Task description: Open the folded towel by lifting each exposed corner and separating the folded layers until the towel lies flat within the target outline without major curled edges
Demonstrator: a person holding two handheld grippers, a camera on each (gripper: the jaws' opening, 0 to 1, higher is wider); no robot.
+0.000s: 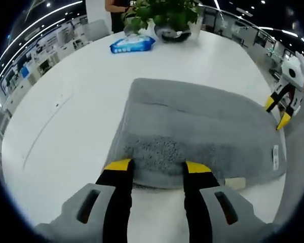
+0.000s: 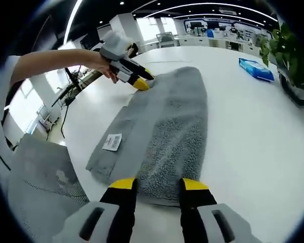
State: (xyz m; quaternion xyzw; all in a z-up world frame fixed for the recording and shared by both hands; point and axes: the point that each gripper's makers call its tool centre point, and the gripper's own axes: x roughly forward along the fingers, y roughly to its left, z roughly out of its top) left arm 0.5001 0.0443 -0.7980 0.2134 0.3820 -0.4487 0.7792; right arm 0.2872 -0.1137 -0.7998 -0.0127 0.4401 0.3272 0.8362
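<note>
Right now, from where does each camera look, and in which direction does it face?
Left gripper view: rides on the left gripper, at one end of the grey towel, facing across the white table toward a plant and a blue packet; the right gripper shows at the far end.
Right gripper view: rides on the right gripper at the opposite end, facing back along the towel; the person's hand holds the left gripper.
Shared: towel, table, packet, plant, both grippers.

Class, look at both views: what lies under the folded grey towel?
The towel lies on the white table, bare around it. A white label sits on top. Whatever is beneath or between its folded layers is covered.
</note>
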